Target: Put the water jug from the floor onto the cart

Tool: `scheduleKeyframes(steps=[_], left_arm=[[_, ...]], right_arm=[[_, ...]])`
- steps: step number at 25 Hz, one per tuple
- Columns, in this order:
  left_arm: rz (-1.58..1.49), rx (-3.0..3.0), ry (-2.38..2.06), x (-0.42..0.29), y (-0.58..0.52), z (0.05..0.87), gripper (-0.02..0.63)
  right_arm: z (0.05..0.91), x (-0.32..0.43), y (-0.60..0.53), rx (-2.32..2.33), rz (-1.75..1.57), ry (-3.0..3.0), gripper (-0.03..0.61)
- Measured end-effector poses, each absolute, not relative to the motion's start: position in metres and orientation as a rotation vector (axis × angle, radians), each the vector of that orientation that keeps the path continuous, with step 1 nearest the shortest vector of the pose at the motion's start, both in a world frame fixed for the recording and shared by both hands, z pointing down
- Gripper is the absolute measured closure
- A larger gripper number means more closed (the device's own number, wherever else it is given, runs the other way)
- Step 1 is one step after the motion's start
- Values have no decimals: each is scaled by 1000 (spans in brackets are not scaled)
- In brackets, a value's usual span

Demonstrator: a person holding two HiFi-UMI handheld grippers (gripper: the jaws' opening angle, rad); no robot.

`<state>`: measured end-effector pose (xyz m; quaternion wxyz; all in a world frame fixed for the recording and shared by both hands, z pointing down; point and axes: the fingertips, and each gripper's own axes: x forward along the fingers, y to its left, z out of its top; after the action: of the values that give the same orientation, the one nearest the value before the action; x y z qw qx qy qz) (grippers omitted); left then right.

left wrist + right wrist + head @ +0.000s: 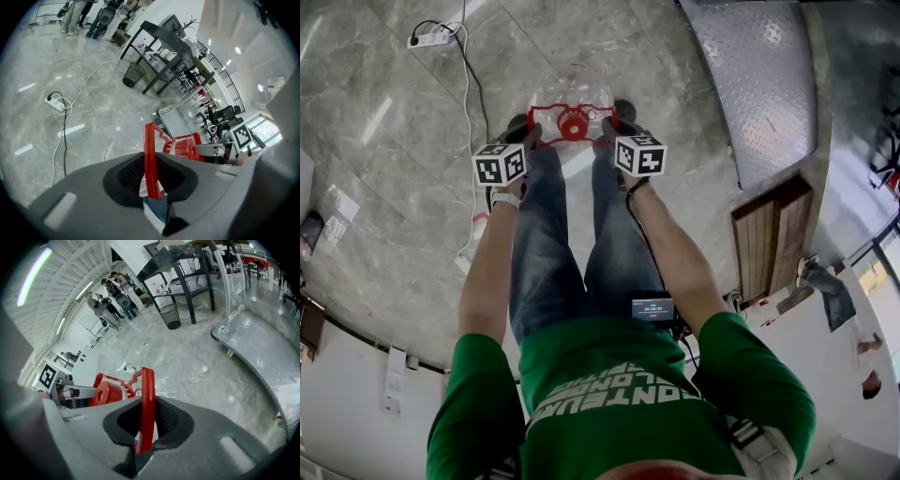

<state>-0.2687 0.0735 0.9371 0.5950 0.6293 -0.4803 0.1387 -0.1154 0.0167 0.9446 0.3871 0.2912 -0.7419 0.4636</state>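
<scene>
— Where do we stand with the water jug (573, 131)?

— It sits at the top centre of the head view, just beyond our feet, with its red cap (573, 123) facing up. We have the left gripper (531, 139) on the left end of the red handle (551, 111) and the right gripper (606, 137) on the right end. In each gripper view the jaws are drawn narrow, and the thin red bar is pinched upright between the pads.

— Is it off the floor (384, 187) yet?

— From above we cannot quite tell; the clear body is hard to read against the pale stone.

— So how do we lift it well?

— We judge the jug to be heavy and the handle to be thin plastic, so we raise both ends together and level. If one side leads, the bar may twist in the pads and slip. We grip firmly and bring it up slowly, so that any water inside does not swing.

— And then?

— The cart (769, 94) lies at the upper right of the head view, so we carry the jug to the right. The white cable (469, 84) at the upper left is on the other side, well clear. We let go only once the base sits flat on the deck.
</scene>
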Motion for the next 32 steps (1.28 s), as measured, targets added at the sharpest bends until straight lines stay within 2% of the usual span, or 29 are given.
scheduleKeyframes(steps=[9,25,32], left_arm=[[255,1570,-1092,-255,53,850,537],[-61,1861,-1189,-255,-3,504,526],[-97,1971,-1215,-264,-12,439,525]], right_arm=[[855,-103,4,780,1213,-1966,554],[513,-102,-60,799,1009,-2294,551],[449,-115,-69,775,898,-2436,548]])
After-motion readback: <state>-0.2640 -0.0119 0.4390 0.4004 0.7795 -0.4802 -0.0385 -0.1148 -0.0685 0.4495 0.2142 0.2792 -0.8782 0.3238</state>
